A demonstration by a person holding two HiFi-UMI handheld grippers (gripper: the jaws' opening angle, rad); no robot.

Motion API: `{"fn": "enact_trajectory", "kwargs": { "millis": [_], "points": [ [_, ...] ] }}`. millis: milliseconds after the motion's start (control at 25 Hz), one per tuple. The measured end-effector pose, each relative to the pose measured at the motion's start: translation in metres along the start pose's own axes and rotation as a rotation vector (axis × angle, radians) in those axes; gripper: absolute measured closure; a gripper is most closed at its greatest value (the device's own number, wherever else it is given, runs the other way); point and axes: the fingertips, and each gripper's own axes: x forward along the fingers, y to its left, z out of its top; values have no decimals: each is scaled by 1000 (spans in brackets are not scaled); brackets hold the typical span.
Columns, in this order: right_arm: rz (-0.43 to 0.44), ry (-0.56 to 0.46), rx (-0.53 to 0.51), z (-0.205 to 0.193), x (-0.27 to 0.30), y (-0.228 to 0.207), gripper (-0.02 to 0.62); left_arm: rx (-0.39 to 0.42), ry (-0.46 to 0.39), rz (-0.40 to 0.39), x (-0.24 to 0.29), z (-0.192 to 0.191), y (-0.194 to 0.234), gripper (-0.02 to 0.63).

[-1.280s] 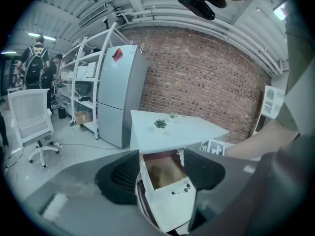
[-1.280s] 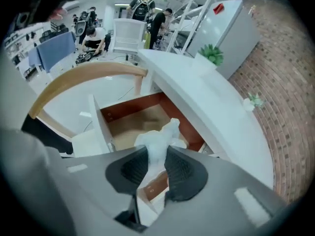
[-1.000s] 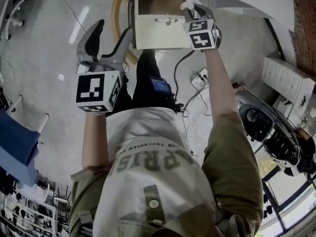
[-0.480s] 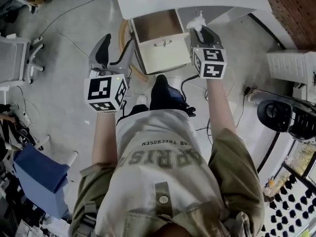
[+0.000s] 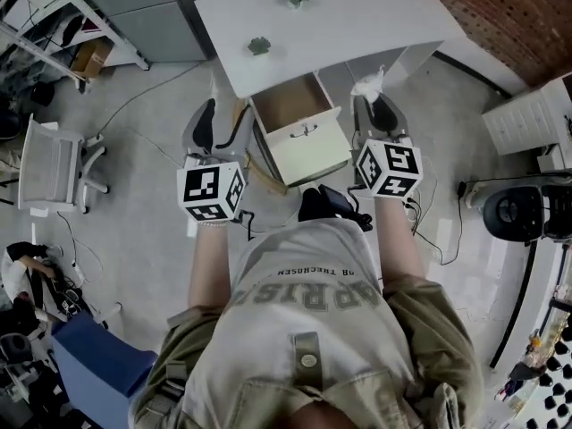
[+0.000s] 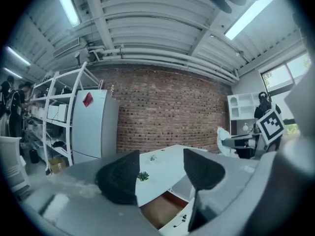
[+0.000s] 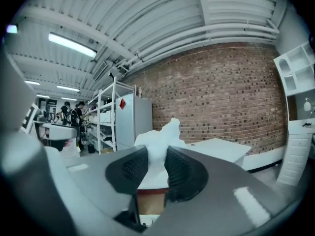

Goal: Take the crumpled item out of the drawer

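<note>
A: Entry: crumpled white item [image 7: 162,134] looks soft, matt, creased; probably tissue paper.
B: Noted. The open cream drawer [image 5: 308,146] has a smooth painted front and brown wood inside. The right gripper [image 7: 156,157] has black pads [image 7: 130,168], ribbed and matt.

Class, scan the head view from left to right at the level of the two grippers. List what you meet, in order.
White chair → left gripper → open drawer → right gripper, shut on the crumpled item.
</note>
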Motion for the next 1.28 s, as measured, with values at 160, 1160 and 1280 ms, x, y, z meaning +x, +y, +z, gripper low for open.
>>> {"fn": "enact_trajectory", "kwargs": {
  "millis": [160,1160,1280],
  "points": [
    [-10,-81,31,16,-16,6,505,27,-25,-17,4,10,-6,331],
    [-10,-200,6,32,-42,22,503,111,-79,61,-2,13,-7,600],
    [-10,-213,3,36,-43,22,503,118,-88,62,-3,16,-10,600]
  ]
}}
